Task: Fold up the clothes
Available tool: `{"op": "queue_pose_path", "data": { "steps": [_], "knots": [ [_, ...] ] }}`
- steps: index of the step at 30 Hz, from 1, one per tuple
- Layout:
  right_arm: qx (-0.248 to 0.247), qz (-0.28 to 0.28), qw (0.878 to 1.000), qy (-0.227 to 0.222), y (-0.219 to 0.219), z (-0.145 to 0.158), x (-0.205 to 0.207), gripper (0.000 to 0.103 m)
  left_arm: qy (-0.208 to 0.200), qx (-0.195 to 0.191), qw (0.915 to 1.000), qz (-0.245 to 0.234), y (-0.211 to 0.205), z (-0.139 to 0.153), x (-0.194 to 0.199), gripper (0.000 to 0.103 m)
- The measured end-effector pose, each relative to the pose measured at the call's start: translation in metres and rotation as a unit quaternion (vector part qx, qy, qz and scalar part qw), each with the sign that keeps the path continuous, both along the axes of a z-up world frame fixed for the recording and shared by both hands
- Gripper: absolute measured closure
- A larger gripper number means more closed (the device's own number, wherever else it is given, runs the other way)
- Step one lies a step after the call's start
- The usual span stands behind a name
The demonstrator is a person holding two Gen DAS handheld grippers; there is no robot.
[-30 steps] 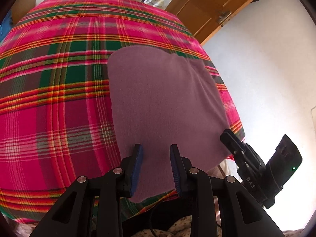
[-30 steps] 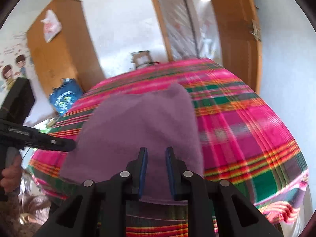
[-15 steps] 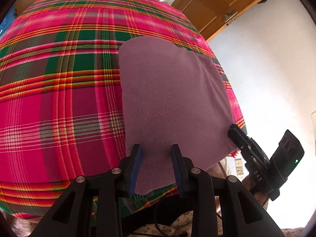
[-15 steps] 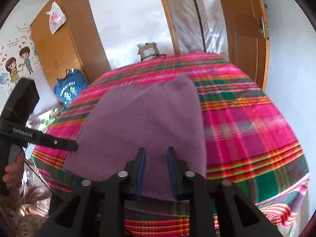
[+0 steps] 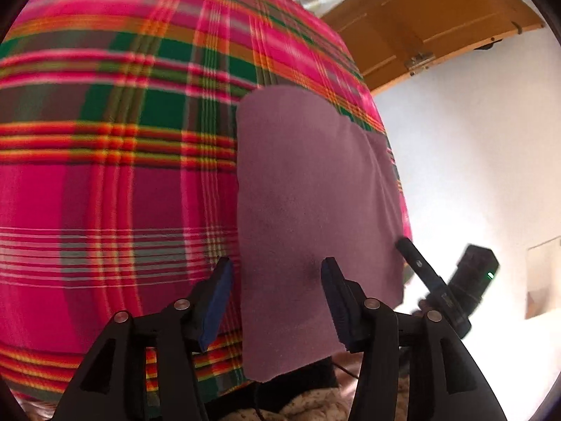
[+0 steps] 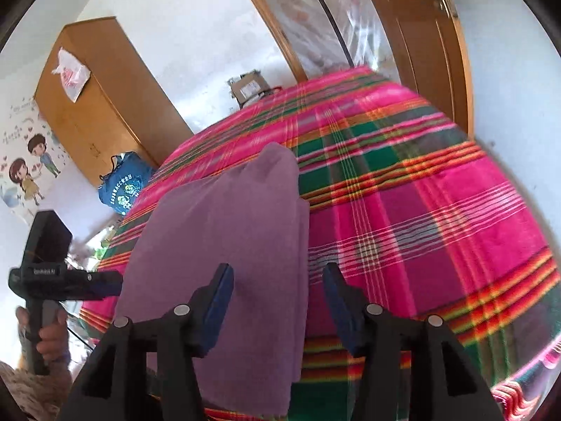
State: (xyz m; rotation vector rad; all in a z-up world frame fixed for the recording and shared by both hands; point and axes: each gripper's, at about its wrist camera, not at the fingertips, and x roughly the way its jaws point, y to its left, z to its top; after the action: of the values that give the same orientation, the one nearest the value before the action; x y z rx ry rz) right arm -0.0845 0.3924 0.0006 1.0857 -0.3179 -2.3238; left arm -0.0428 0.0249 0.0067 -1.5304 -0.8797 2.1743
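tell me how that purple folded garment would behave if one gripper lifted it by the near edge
The purple garment is probably floppy: its near edge drapes over the bed's edge. Its stacked layers would likely slide apart. It looks light, lying flat on the plaid blanket.

Your bed (image 6: 438, 210) wears a pink, green and orange plaid blanket (image 5: 105, 175). One folded purple cloth (image 6: 228, 238) lies flat on it, at your near edge toward 6 o'clock, its lower end hanging past the edge.
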Motion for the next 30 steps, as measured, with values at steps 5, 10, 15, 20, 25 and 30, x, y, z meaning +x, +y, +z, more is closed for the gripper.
{"op": "queue_pose_path", "data": {
  "steps": [5,10,15,20,25,30],
  "knots": [
    [-0.027,0.022,0.999,-0.036,-0.003,-0.012,-0.018,0.048,-0.008,0.048,0.9987,0.016,-0.015,-0.008,-0.007,0.043],
    [-0.046,0.045,0.997,-0.051,-0.007,-0.019,-0.030,0.047,-0.017,0.090,0.9956,-0.015,-0.008,-0.017,-0.014,0.038],
    [-0.048,0.063,0.995,-0.052,-0.012,-0.019,-0.035,0.045,-0.024,0.107,0.9939,-0.010,-0.011,-0.023,-0.026,0.037],
    [-0.054,0.076,0.994,-0.053,-0.015,-0.018,-0.041,0.040,-0.024,0.134,0.9906,-0.019,-0.007,-0.027,-0.031,0.033],
    [-0.063,0.081,0.993,-0.056,-0.017,-0.018,-0.047,0.039,-0.033,0.159,0.9865,-0.020,-0.016,-0.030,-0.008,0.032],
    [-0.079,0.079,0.992,-0.061,-0.017,-0.020,-0.050,0.038,-0.029,0.154,0.9872,-0.032,-0.011,-0.030,-0.009,0.032]
  ]
}}
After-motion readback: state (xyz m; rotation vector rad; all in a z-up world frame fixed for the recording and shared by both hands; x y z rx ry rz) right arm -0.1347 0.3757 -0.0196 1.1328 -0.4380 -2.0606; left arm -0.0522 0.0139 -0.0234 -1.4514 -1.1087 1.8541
